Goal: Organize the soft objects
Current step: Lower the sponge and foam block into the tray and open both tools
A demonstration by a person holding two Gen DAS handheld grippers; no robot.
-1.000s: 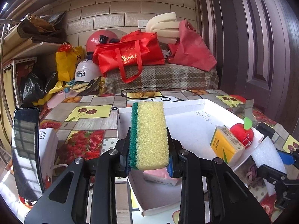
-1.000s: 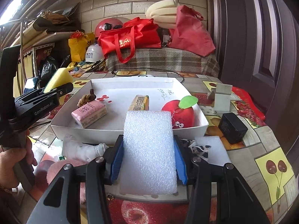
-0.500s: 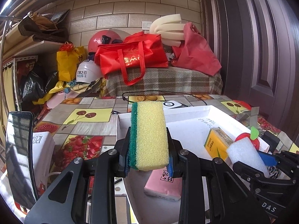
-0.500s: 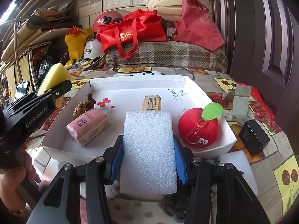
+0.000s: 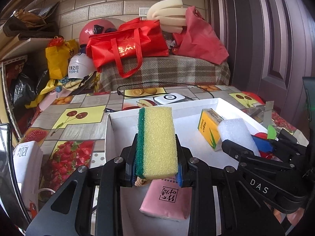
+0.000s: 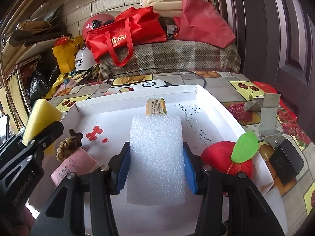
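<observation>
- Left wrist view: my left gripper [image 5: 157,169] is clamped on the sponge [image 5: 156,142], yellow face toward the camera, green scouring layer on its left edge. It hangs over the near left part of the white tray [image 5: 110,129].
- Below it a pink tissue pack [image 5: 167,200] lies flat on the tray floor; a yellow tissue pack [image 5: 209,129] stands farther right.
- Right wrist view: my right gripper [image 6: 156,174] grips the white foam block [image 6: 156,157] between blue pads, over the tray's middle.
- A red plush apple [image 6: 226,160] sits by the tray's right wall; a brown knotted cord [image 6: 69,144] lies at left, touching the pink pack.
</observation>
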